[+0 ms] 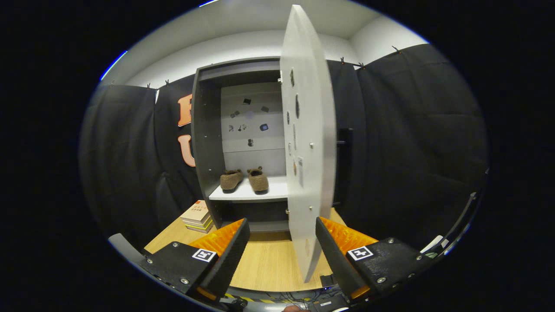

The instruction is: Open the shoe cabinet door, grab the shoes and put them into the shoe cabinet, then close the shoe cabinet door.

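Note:
The shoe cabinet (206, 143) stands on the wooden table ahead of me, dark-walled with a pale back panel. Its pale door (308, 143) is swung open, edge-on toward me, and its lower edge reaches down between my fingers, nearer the right one. Two brown fuzzy shoes (245, 179) sit side by side on the white shelf (277, 190) inside, toes pointing inward. My gripper (282, 227) is open, with fingers spread apart and neither one pressing on the door.
A small stack of books (198, 216) lies on the table (264, 264) left of the cabinet's base. Black cloth walls close in the booth on both sides. Cables and a striped edge show at the table's near side.

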Motion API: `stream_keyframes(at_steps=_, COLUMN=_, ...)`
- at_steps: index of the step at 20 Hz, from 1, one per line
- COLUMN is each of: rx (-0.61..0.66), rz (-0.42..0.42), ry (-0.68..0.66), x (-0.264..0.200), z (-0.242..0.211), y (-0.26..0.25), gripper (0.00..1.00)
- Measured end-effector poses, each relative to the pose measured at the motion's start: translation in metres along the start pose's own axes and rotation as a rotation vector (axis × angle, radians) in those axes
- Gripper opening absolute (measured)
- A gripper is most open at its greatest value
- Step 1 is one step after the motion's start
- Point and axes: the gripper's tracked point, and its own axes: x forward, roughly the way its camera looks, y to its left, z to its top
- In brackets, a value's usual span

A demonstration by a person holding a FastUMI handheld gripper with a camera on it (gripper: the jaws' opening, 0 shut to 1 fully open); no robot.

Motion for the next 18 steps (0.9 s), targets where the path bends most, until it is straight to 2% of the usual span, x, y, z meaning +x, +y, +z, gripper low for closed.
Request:
stream_keyframes(at_steps=4, rx=0.029, rz=-0.028, ry=-0.028, x=-0.004, z=0.006, y=-0.039, gripper=0.95)
stream_keyframes(at_steps=11, rx=-0.006, rz=-0.112, ry=-0.059, x=0.011, z=0.021, y=-0.102, gripper=0.94)
stream_keyframes(at_steps=16, rx=0.045, rz=-0.058, ry=-0.075, x=0.039, z=0.034, y=-0.094, gripper=0.95)
stream_keyframes(at_steps=18, rx=0.046, rz=-0.047, ry=-0.08, x=0.039, z=0.037, y=-0.083, gripper=0.91)
